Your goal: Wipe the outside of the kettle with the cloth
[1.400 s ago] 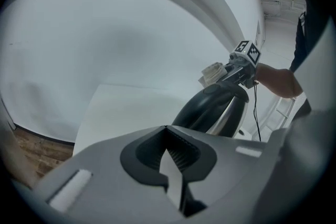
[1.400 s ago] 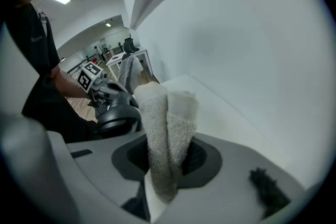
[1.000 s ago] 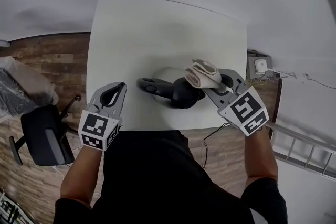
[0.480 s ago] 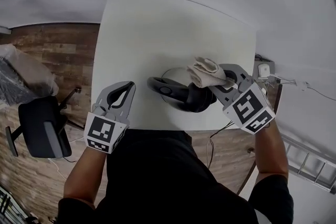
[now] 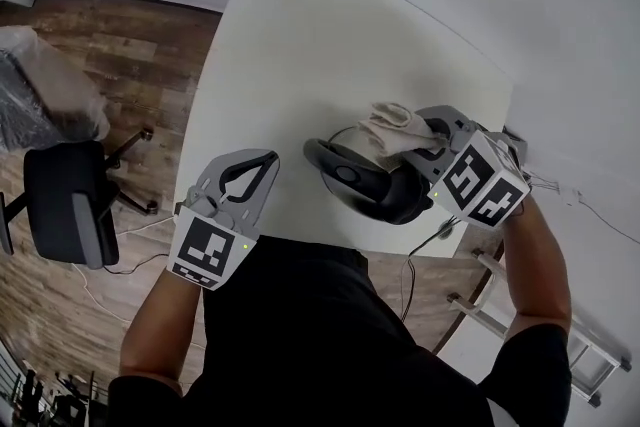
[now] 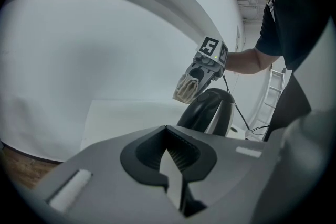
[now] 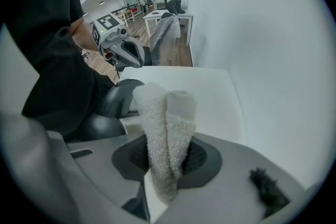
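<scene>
A dark kettle (image 5: 365, 187) with a curved handle stands near the front edge of the white table (image 5: 300, 35). My right gripper (image 5: 412, 137) is shut on a folded beige cloth (image 5: 393, 129), which rests against the kettle's top on its far right side. In the right gripper view the cloth (image 7: 167, 128) sticks up between the jaws, with the kettle (image 7: 113, 107) just to its left. My left gripper (image 5: 262, 160) is shut with nothing in it, left of the kettle and apart from it. From the left gripper view the kettle (image 6: 210, 112) and the cloth (image 6: 188, 86) lie ahead.
A black office chair (image 5: 65, 205) stands on the wooden floor at the left. A cable (image 5: 432, 233) hangs off the table's front right corner near a metal ladder frame (image 5: 545, 350). A white wall runs behind the table.
The head view has tilted and shifted. The right gripper keeps the cloth against the kettle's top. The left gripper has come slightly nearer the kettle.
</scene>
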{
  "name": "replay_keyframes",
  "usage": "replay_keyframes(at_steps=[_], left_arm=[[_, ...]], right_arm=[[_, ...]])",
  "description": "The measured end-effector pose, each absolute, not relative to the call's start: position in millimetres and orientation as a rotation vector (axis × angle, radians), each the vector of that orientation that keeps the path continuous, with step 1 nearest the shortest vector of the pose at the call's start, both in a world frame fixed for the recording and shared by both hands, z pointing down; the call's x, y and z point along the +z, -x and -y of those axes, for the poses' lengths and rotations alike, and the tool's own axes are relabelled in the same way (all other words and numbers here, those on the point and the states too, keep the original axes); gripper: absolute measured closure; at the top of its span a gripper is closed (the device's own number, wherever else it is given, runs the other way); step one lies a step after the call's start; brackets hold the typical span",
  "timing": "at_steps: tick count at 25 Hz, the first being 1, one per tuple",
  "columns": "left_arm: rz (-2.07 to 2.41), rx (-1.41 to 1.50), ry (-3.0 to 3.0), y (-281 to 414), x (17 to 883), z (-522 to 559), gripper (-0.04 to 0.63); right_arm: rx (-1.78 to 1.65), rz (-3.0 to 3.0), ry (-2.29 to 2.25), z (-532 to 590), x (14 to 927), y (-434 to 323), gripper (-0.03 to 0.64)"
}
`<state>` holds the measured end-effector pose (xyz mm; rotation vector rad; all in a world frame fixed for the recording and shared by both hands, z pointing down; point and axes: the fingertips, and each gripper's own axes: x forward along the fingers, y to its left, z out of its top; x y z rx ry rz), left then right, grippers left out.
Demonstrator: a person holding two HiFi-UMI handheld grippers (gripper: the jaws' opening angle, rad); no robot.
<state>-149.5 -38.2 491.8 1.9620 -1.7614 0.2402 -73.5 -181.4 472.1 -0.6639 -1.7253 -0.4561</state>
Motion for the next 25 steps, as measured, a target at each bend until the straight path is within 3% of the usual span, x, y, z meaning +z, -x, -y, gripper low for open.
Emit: replay_keyframes(at_steps=[12,25], left_arm=[[1.809,0.36,-1.915,148.3,506.9,43.6,0.589],[1.818,0.268,-1.83,143.3,522.2,32.6,0.589]], right_arm=[[-0.25,1.528,0.794,183.7,561.1,89.1,0.515],[-0.314,1.299,1.014,157.4,616.2,103.8,0.515]])
